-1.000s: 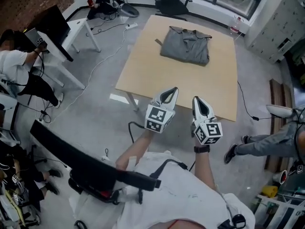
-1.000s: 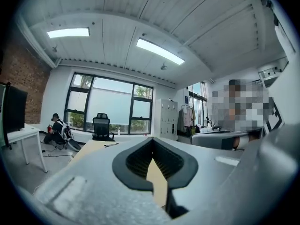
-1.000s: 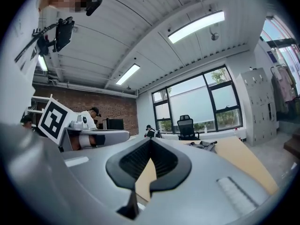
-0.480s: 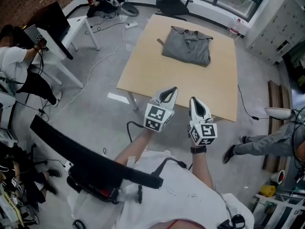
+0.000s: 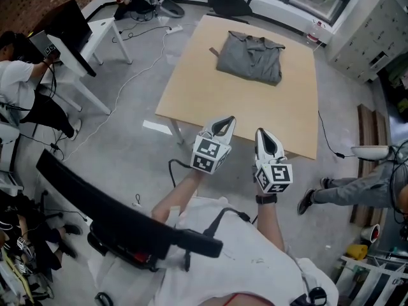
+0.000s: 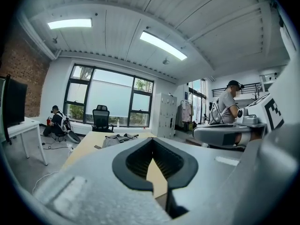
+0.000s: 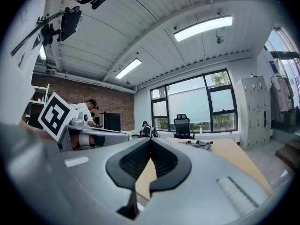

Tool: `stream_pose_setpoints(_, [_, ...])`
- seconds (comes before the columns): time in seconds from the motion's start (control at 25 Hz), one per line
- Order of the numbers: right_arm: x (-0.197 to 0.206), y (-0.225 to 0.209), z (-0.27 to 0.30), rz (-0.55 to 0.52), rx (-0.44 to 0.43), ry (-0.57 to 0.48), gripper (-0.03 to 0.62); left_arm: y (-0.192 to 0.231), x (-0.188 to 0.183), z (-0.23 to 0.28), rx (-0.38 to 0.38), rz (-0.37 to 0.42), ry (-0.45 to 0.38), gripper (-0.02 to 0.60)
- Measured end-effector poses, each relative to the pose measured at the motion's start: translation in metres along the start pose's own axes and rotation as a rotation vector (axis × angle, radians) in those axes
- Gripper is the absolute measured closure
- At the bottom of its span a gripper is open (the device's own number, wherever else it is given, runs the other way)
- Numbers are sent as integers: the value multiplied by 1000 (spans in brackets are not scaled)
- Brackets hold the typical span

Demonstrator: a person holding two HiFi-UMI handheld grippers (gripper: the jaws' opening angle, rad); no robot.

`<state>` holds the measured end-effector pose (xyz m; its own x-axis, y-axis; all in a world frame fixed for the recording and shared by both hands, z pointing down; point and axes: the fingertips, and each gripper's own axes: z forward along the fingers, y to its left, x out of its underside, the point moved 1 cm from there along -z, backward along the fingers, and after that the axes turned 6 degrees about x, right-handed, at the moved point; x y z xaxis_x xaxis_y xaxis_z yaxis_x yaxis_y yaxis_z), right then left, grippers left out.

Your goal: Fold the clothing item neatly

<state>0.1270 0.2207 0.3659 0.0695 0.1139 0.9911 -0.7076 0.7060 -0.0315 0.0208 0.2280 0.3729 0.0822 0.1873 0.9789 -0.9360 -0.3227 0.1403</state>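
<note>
A crumpled grey garment (image 5: 250, 57) lies on the far half of a light wooden table (image 5: 242, 110). It also shows small and distant in the left gripper view (image 6: 119, 138) and the right gripper view (image 7: 198, 144). My left gripper (image 5: 222, 127) and right gripper (image 5: 264, 137) hover side by side at the table's near edge, well short of the garment. Both point roughly level toward it. Each has its jaws shut with nothing between them.
A black office chair (image 5: 228, 5) stands beyond the table's far end. A white desk with a dark monitor (image 5: 70, 34) and a seated person (image 5: 22, 85) are at the left. Another person's legs (image 5: 354, 190) are at the right. Cables (image 5: 131, 85) trail over the grey floor.
Both grippers have stayed at the table's near edge. The left one has drifted slightly left and nearer to me. The garment has not moved.
</note>
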Motion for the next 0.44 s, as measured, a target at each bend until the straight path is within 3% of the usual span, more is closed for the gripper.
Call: stream_pose_setpoints(0.44, [3,4,2,2,4,1,588,7,3,-5,-12,3,-2,580])
